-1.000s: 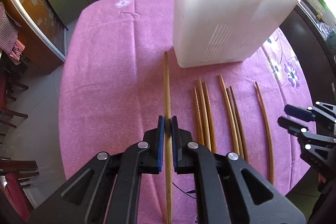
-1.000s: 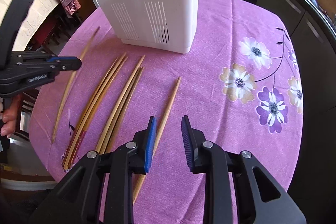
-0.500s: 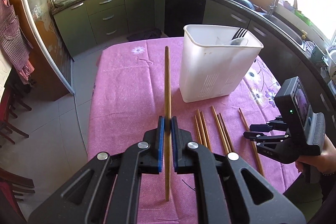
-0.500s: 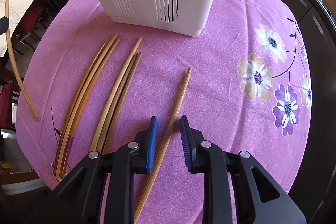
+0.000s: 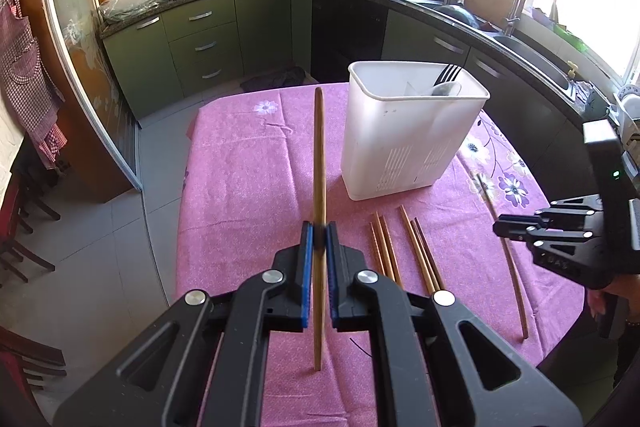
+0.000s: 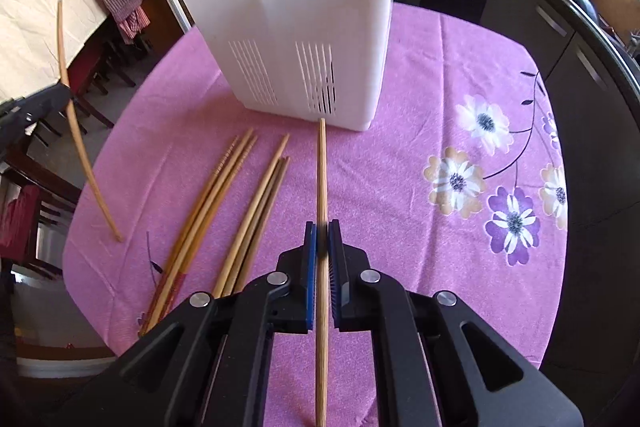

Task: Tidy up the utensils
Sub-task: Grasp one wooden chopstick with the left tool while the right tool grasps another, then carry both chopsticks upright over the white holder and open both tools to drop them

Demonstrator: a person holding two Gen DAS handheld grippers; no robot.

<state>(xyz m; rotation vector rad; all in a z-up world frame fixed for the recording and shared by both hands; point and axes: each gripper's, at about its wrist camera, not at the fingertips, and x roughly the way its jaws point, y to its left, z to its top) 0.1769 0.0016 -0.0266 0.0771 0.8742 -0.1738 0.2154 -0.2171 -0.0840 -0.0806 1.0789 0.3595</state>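
Note:
My left gripper (image 5: 318,233) is shut on a wooden chopstick (image 5: 319,163) and holds it above the pink tablecloth (image 5: 248,179). The same chopstick (image 6: 74,123) shows at the left of the right wrist view, off the table. My right gripper (image 6: 322,233) is shut on another chopstick (image 6: 322,183), lifted and pointing at the white utensil holder (image 6: 296,31). In the left wrist view that holder (image 5: 404,139) stands at the back right with a fork (image 5: 446,73) in it. Several chopsticks (image 6: 236,211) lie on the cloth between the grippers. The right gripper (image 5: 500,227) appears at the right edge there.
The table's edges drop to a tiled floor (image 5: 120,235) on the left. Dark green kitchen cabinets (image 5: 208,39) and a counter with a sink (image 5: 520,43) ring the back. Dark chairs (image 6: 36,195) stand at the left. A hand (image 5: 600,303) holds the right gripper.
My left gripper has lifted its chopstick off the cloth and tilted up. My right gripper has closed on the rightmost chopstick and raised it from the table.

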